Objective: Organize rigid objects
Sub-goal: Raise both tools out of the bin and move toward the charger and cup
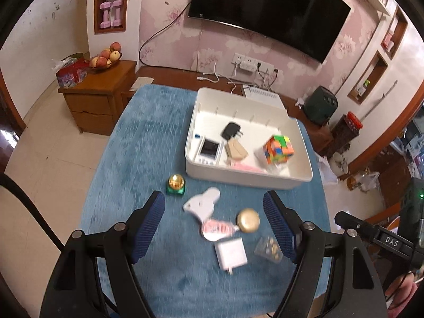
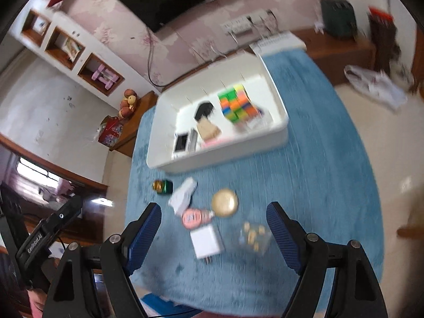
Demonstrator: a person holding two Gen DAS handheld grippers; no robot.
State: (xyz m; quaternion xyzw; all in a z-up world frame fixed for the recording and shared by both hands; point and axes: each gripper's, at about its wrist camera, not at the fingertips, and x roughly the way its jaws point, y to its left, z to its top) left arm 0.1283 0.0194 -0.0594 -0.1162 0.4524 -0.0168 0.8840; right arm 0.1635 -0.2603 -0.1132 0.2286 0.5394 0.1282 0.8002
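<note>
From your left wrist, the left claw [image 1: 213, 228] hangs apart and empty above the fluffy blue surface [image 1: 148, 159], over a round gold compact [image 1: 248, 220] and square white charger [image 1: 231, 254]. From your right wrist, the right claw [image 2: 214, 232] gapes empty; the white plastic bin [image 2: 275, 132] holds a colourful cube [image 2: 237, 103].

Blur and cut-offs around the claws

Between the right claw's [image 2: 213, 234] fingers, the clear packet [image 2: 253, 235] smears, its contents perhaps small pills; beyond, the white bin's [image 2: 220, 156] items blur; both claws' bodies leave the bottom edge.
</note>
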